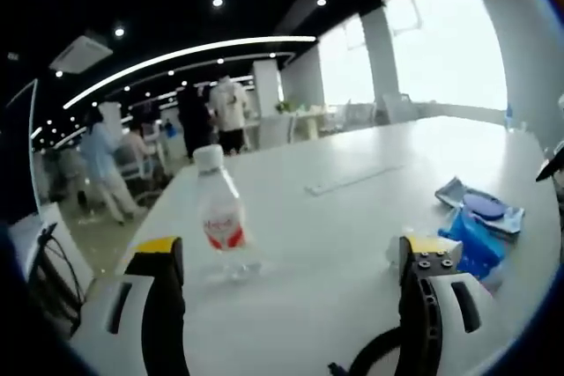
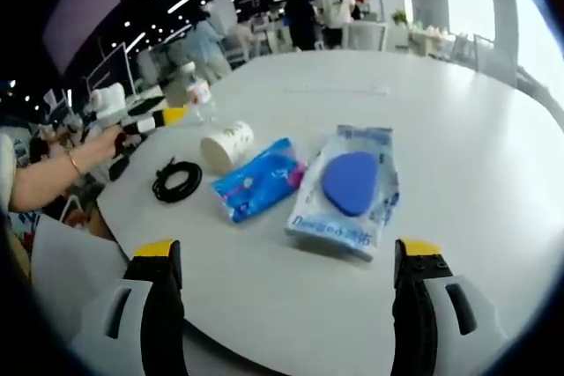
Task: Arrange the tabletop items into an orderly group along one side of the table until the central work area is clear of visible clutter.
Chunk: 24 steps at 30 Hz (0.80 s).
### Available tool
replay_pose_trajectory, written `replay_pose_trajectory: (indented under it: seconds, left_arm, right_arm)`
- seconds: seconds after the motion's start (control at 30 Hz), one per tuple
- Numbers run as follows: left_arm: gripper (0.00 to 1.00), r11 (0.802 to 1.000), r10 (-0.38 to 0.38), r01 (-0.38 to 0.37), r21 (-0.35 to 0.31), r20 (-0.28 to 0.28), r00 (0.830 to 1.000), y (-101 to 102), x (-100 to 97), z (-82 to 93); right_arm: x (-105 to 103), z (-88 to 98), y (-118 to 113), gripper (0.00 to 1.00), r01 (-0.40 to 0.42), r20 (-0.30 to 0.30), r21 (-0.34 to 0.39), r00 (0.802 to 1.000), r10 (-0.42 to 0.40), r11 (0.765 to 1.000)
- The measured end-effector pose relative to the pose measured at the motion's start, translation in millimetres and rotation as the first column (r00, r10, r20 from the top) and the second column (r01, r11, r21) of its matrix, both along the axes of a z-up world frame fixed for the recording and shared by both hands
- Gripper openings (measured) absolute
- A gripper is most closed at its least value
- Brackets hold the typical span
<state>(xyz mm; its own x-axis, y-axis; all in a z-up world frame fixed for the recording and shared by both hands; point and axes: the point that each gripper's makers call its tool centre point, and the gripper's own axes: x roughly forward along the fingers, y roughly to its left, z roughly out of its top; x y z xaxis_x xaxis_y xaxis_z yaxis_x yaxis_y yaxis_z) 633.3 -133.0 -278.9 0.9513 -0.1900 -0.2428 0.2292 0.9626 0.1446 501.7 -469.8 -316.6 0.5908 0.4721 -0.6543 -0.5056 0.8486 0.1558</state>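
A clear water bottle [image 1: 220, 217] with a white cap and red label stands upright near the table's edge. It is close in front of my open left gripper [image 1: 291, 248], nearer the left jaw and untouched. In the right gripper view, a hand [image 2: 95, 143] holds that left gripper [image 2: 152, 121] beside the bottle [image 2: 198, 94]. My right gripper [image 2: 286, 253] is open and holds nothing. Just beyond it lie a wipes pack [image 2: 348, 187] with a blue lid and a blue packet [image 2: 260, 180]. Farther off are a tipped paper cup [image 2: 227, 145] and a coiled black cable [image 2: 176, 180].
The white table [image 2: 458, 129] is large and rounded, with a flat white strip [image 2: 335, 90] at its far middle. In the left gripper view, the blue packets [image 1: 480, 217] lie to the right. People [image 1: 227, 112] stand among desks beyond the table.
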Motion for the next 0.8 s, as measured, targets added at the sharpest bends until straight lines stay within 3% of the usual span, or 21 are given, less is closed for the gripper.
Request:
replay_pose_trajectory:
  seconds: [0.5, 0.8]
  left_arm:
    - [0.98, 0.987, -0.158, 0.158, 0.012, -0.025, 0.987, -53.1, -23.1, -6.5]
    - [0.9, 0.983, -0.176, 0.178, 0.041, -0.056, 0.983, -63.7, -21.3, -24.3]
  right_arm:
    - [-1.5, 3.9, 5.0, 0.99, -0.022, 0.016, 0.008, 1.0, 0.022, 1.0]
    - [-1.2, 5.2, 6.1, 0.99, -0.039, 0.033, 0.002, 0.999, 0.039, 0.999]
